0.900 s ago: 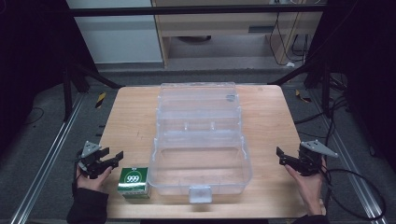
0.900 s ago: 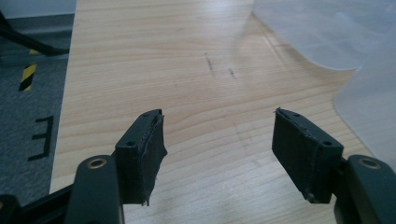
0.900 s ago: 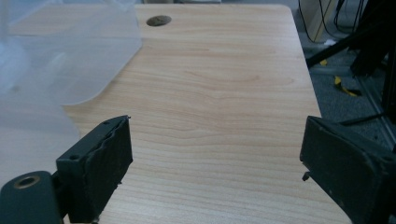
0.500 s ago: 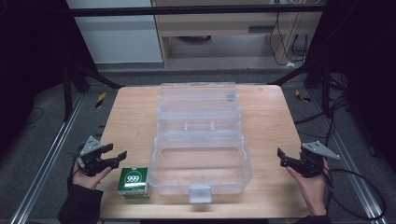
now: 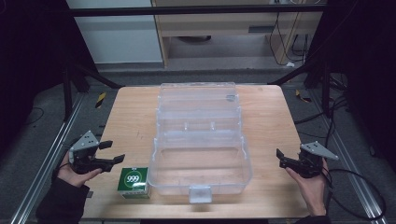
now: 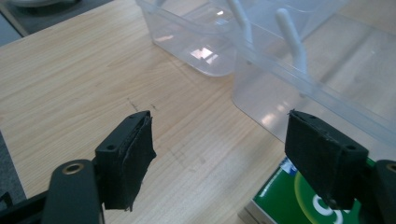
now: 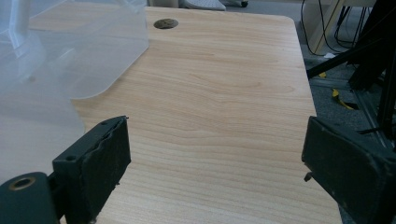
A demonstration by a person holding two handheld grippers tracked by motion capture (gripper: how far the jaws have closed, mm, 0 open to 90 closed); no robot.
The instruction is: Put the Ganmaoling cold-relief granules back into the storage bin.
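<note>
Two claws wait at opposite edges of the counter point(image 5: 130, 116) in the high view. The left claw point(image 5: 109, 153) hangs with its jaws spread and nothing between them, near the green box point(image 5: 134, 182), which stands at the counter's front left, just beside the open clear plastic case point(image 5: 201, 154). The right claw point(image 5: 280, 157) is likewise released, held at the right edge, apart from the case. The case sits mid-counter with its lid laid back toward the far side and its near tub looking bare.

From the left gripper view, the left claw point(image 6: 219, 154) gapes wide over bare wood, gripping nothing. A corner of the green box point(image 6: 280, 200) peeks out low, partly behind one jaw, and the wall of the clear plastic case point(image 6: 289, 79) rises just behind it.

From the right gripper view, the right claw point(image 7: 215, 163) is also released, its jaws far apart above the wood, with the rounded edge of the clear plastic case point(image 7: 93, 51) off to one side.

Judging from this, the work stands at its approach step: the left claw is closing in on the box, which is not yet touched. The next move calls for swinging that claw toward the box until it sits between the jaws, lowering, then clenching across its sides, likely for a lift into the case.
</note>
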